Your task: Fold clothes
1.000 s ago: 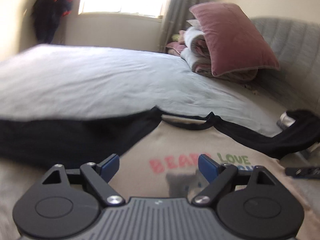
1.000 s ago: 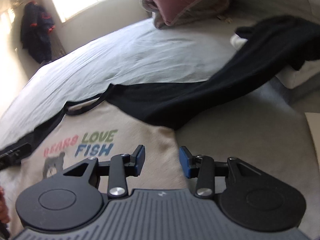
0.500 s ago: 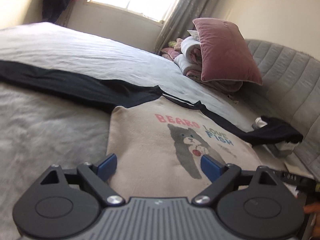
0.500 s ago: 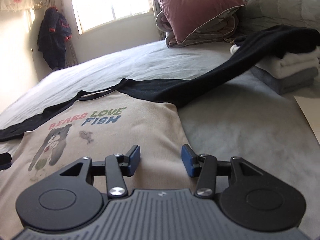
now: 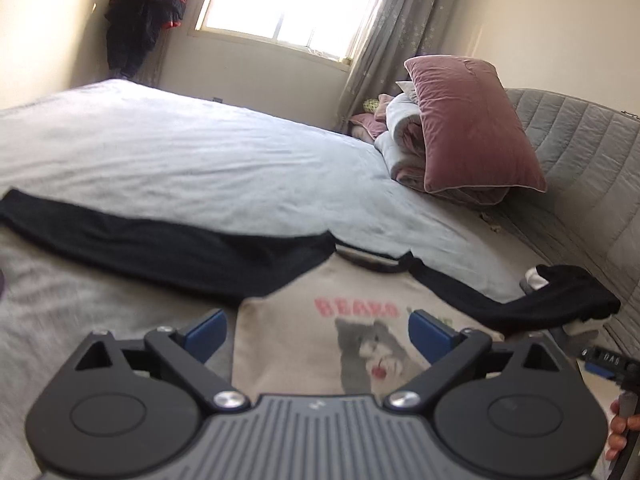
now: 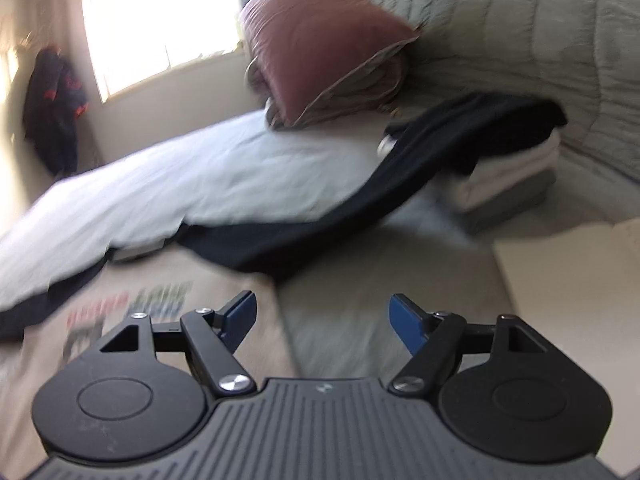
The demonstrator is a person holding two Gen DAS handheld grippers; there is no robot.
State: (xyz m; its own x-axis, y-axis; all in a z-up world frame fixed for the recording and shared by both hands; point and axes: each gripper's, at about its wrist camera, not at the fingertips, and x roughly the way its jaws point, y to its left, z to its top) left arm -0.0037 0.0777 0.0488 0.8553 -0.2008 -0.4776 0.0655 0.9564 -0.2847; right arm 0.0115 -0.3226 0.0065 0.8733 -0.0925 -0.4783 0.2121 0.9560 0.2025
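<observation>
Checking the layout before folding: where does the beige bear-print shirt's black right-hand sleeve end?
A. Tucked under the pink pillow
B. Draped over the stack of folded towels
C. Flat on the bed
B: in the right wrist view the black sleeve climbs onto the stack of folded towels.

bright window (image 5: 280, 0) glare, motion blur, fisheye edges

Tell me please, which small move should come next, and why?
Probably bring the right tool to the black right sleeve and fold it in. The shirt lies flat, face up, both sleeves spread out; this one is draped over folded towels. Both tools' jaws have just been opening, with nothing between them.
</observation>
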